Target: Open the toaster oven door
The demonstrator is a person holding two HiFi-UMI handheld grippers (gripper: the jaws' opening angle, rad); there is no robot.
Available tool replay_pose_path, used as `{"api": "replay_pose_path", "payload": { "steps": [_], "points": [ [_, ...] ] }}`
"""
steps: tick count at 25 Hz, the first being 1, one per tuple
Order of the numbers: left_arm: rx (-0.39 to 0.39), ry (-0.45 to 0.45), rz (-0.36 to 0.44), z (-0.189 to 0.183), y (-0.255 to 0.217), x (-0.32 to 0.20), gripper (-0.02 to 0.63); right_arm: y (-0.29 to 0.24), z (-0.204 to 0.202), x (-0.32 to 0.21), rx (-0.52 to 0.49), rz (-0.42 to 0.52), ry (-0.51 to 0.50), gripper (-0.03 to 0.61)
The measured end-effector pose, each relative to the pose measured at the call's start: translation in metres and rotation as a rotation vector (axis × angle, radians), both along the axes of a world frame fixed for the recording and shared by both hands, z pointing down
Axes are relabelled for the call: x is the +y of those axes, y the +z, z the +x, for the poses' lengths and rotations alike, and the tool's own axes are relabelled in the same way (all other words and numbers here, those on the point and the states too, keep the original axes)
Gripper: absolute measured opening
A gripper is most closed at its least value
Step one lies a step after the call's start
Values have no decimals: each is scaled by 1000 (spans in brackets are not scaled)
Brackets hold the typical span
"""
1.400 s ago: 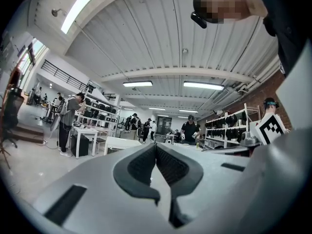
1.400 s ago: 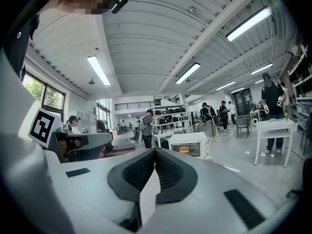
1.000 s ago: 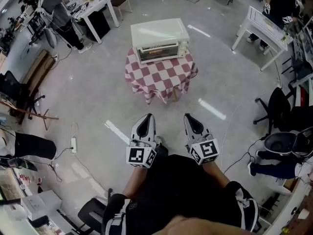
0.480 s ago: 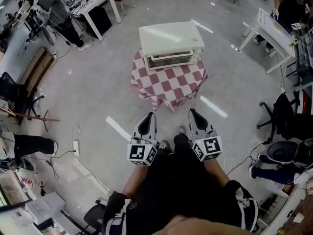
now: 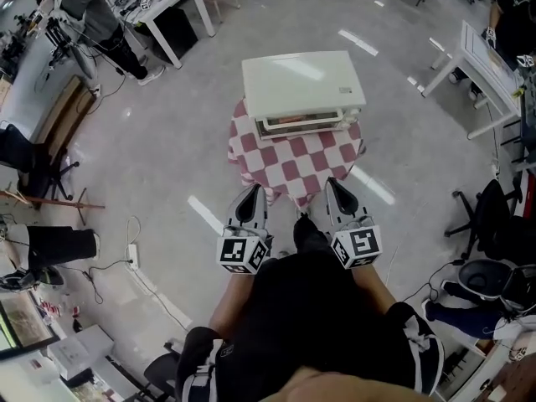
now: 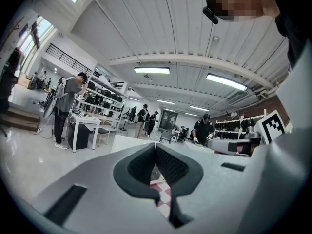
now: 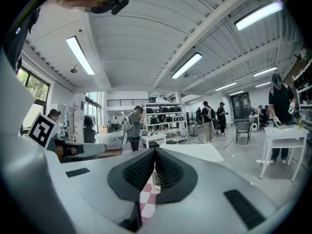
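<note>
We hold the left gripper (image 5: 250, 193) and right gripper (image 5: 334, 186) pinched closed and empty. The toaster oven (image 5: 303, 86) sits ahead of both tips on its checkered table (image 5: 289, 164). With the jaws closed, we could skid off the door (image 5: 301, 123) instead of hooking it. Only the head view shows the whole door, and only the gripper views show the jaws meeting.

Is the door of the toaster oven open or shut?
Shut. The door stands flush on the oven, not folded down over the checked cloth.
</note>
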State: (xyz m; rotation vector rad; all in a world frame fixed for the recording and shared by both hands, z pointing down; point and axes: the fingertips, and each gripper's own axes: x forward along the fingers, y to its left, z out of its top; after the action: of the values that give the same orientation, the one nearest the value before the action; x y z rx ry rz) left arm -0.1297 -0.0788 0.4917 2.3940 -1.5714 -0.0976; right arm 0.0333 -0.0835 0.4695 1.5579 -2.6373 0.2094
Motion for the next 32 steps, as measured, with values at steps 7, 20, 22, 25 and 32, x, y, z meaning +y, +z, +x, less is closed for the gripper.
{"api": "replay_pose_path", "payload": {
  "steps": [7,20,22,25,32],
  "points": [
    [40,-61,-72,7,23,-87,9,-2,14,-81,5,-1,-43,26],
    [97,-223,-334,4,124,-199,18,14,30,-164,13,-35,-120,26],
    [146,-235,-411,1,147,-210,115,16,32,-172,14,-39,-125,26],
    [243,-248,-501,-3,169,-223,175,18,35,-183,18,-42,-130,26],
    [324,-252,-591,-7,195,-239,181,24,38,-196,13,-54,-126,26]
  ]
}}
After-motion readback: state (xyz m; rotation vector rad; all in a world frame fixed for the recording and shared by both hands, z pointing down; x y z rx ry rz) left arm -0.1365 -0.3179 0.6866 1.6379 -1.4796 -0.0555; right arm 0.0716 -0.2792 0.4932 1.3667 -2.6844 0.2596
